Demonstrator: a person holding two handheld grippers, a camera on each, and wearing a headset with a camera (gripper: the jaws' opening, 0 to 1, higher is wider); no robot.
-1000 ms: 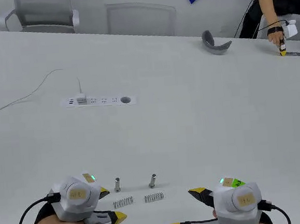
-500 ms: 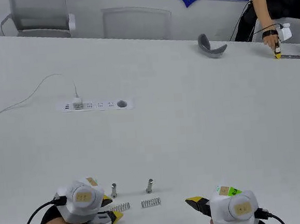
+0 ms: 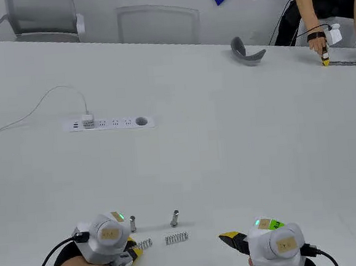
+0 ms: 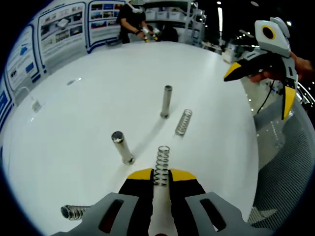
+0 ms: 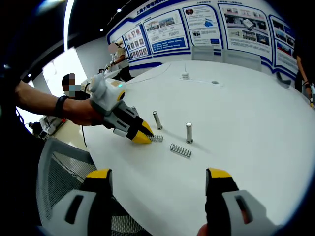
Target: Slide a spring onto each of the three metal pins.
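Two upright metal pins (image 3: 132, 223) (image 3: 174, 218) stand near the table's front edge, and in the left gripper view they appear as the near pin (image 4: 120, 145) and the far pin (image 4: 167, 101). My left gripper (image 4: 155, 174) is shut on one end of a spring (image 4: 161, 160) lying on the table; the same left gripper (image 3: 133, 250) and spring (image 3: 143, 243) are visible from the head. A second spring (image 3: 177, 237) (image 4: 183, 122) lies loose by the far pin. A third ribbed metal piece (image 4: 74, 212) lies at the lower left. My right gripper (image 5: 157, 174) (image 3: 216, 259) hovers open to the right, holding nothing.
A power strip (image 3: 108, 123) with a plug and cable sits in the table's middle. A grey curved object (image 3: 245, 50) lies at the far side. A person (image 3: 329, 10) works with grippers at the far right corner. Chairs (image 3: 157, 24) stand behind the table.
My left gripper was open a second ago; it has moved toward the near spring and shut on its end. The right gripper stays open. The head camera has tilted.
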